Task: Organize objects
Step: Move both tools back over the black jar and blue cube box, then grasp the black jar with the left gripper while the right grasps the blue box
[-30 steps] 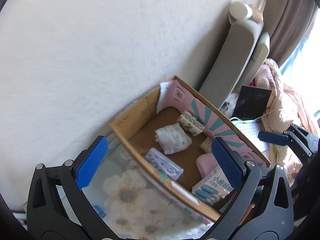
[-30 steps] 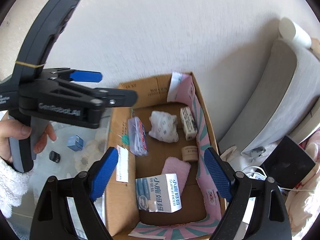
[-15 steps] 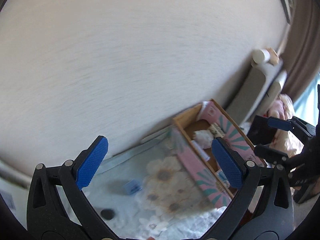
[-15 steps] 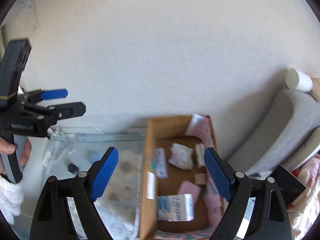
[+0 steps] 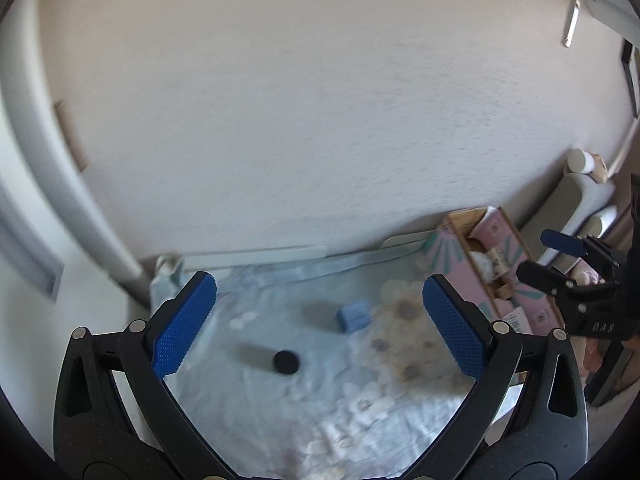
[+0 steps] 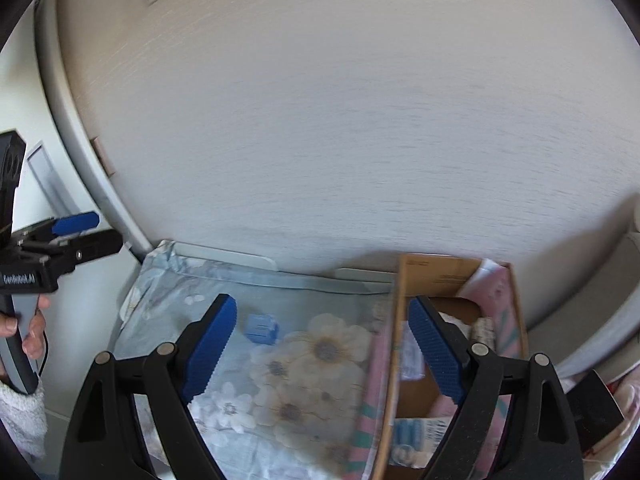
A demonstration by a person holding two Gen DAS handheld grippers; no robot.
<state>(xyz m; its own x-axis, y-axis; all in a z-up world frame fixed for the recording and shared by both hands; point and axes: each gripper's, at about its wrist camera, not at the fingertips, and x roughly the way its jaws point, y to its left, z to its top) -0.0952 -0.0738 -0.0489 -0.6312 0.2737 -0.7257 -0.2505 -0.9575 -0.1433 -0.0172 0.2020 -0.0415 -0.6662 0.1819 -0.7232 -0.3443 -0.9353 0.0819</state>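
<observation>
A small blue box point(image 5: 353, 316) and a black round piece point(image 5: 286, 361) lie on a pale floral cloth point(image 5: 360, 408). My left gripper point(image 5: 318, 322) hangs open above them, nothing between its fingers. At the right stands a cardboard box point(image 5: 452, 226) holding several small packets. In the right wrist view the blue box point(image 6: 261, 327) shows just right of the left pad. My right gripper point(image 6: 322, 352) is open and empty, above the cloth point(image 6: 316, 350) and the left wall of the cardboard box point(image 6: 394, 344). The left gripper point(image 6: 76, 232) is held by a hand point(image 6: 34, 332) at the far left.
A plain wall rises right behind the cloth and box. A white door frame point(image 6: 72, 128) stands at the left. Grey cushions point(image 5: 580, 196) lean beyond the box at the right, with a dark flat device point(image 6: 596, 412) and pink bedding there.
Both grippers pulled back and up from the cardboard box. The left one swung left, so the blue box and black piece now lie below it. Both stayed open.
</observation>
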